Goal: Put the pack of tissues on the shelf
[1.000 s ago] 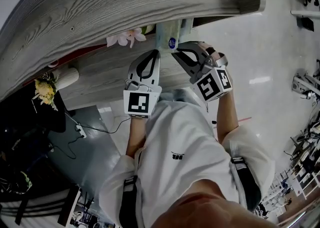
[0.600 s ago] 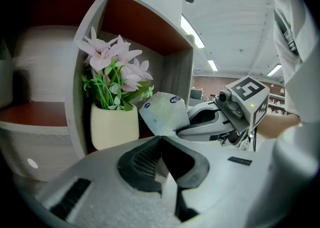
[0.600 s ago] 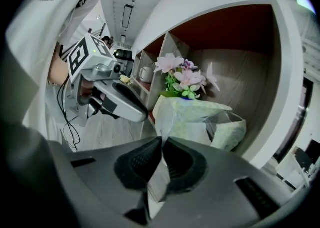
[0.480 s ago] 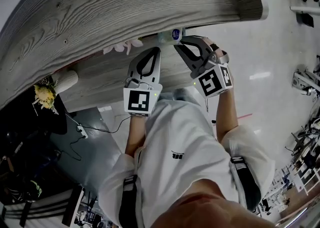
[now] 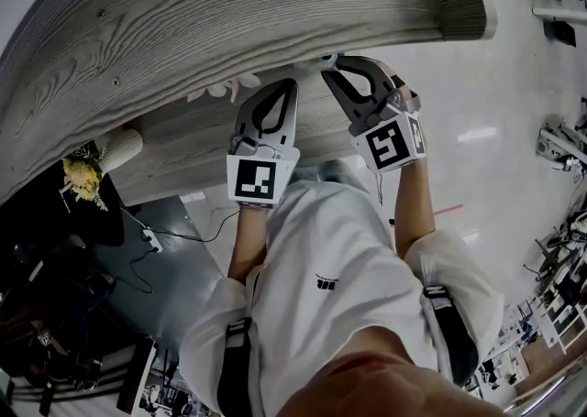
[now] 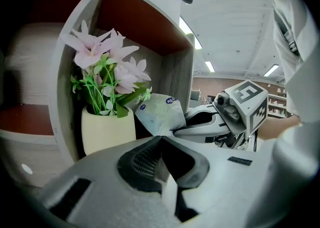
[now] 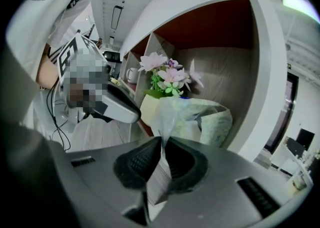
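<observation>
Since a second ago the right hand-held gripper (image 5: 336,63) has pushed further in under the shelf's top board (image 5: 229,12), so the head view now catches only a sliver of the pack of tissues (image 5: 327,58) at the board's edge. The two gripper views show what that board hides.

Nearest, in the right gripper view, the right hand-held gripper (image 7: 162,140) has its jaws pinched tight on a thin flap of the pack's plastic wrapper (image 7: 162,117). In its own view the left hand-held gripper (image 6: 161,137) has its jaws pressed together with nothing between them, hanging just short of the pack.

Beyond the jaws, the pack of tissues (image 7: 212,122) sits inside the open compartment. Its long axis runs away from the gripped flap toward the back wall (image 7: 220,71). From the left it shows as a tilted, pale green block (image 6: 161,114). Whether it rests on the compartment floor I cannot tell.

Just beside it stands a cream vase (image 6: 107,131) of pink flowers (image 6: 105,54), upright in the same compartment.
</observation>
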`<state>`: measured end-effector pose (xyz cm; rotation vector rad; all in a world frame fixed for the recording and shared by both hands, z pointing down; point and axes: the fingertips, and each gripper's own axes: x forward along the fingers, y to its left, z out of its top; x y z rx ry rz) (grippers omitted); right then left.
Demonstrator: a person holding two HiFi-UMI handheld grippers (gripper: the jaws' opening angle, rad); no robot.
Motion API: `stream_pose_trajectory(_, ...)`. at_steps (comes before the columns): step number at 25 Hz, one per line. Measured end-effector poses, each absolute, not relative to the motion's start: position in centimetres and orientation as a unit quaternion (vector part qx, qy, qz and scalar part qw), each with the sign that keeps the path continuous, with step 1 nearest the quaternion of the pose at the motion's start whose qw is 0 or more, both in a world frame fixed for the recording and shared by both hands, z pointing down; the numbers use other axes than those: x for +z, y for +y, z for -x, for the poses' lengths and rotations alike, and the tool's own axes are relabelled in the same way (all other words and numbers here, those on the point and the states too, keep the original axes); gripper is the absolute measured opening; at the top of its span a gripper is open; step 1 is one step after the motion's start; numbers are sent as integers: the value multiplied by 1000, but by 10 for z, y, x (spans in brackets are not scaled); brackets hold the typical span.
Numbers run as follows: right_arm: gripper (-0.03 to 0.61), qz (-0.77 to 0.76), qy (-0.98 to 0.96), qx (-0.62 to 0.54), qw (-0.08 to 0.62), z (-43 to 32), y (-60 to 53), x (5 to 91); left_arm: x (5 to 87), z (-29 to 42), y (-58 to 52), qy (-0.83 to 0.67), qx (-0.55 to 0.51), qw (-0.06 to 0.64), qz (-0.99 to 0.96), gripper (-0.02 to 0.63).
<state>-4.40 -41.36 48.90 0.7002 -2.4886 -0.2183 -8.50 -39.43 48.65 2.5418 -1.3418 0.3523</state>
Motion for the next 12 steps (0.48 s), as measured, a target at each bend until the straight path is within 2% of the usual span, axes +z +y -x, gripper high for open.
stream_pose_trajectory(8, 45, -291, -920, -77, 252, 39, -421, 482, 478, 80, -400, -465, 112, 123, -870, 26)
stream_pose_trajectory(12, 88, -300, -916, -78, 255, 41, -421, 486, 477, 83, -401, -467, 107, 119, -870, 25)
